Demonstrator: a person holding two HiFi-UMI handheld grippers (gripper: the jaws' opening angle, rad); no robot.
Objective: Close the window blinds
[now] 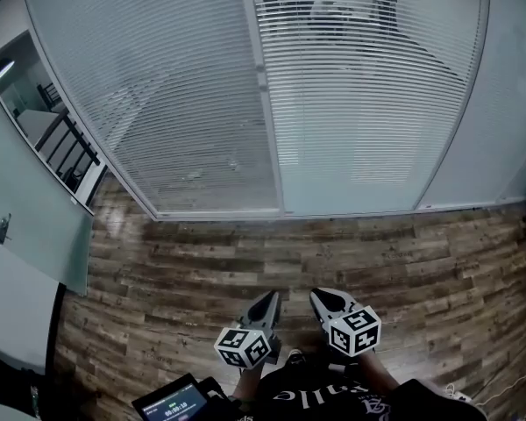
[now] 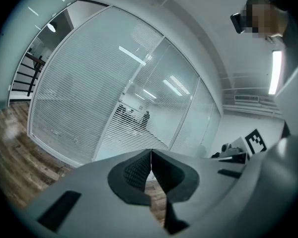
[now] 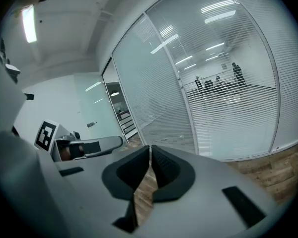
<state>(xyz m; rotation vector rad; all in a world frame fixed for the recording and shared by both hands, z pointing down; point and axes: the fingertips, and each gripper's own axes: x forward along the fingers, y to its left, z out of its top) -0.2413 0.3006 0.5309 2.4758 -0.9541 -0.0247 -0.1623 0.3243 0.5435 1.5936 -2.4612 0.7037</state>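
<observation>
White slatted window blinds [image 1: 368, 103] hang behind a glass wall ahead; the right panel's slats stand open, with people dimly visible through them, while the left panel [image 1: 167, 95] looks more closed. The same blinds [image 2: 134, 118] [image 3: 228, 98] show in both gripper views. My left gripper [image 1: 272, 298] and right gripper [image 1: 319, 296] are held low, close to the body, over the wood floor and well short of the glass. Each has its jaws pressed together with nothing between them.
A wood-plank floor [image 1: 245, 261] runs up to the glass wall's base rail. A pale door or panel [image 1: 26, 226] stands at the left, with dark stair railings [image 1: 66, 147] beyond. A small screen device [image 1: 171, 402] sits at the bottom left.
</observation>
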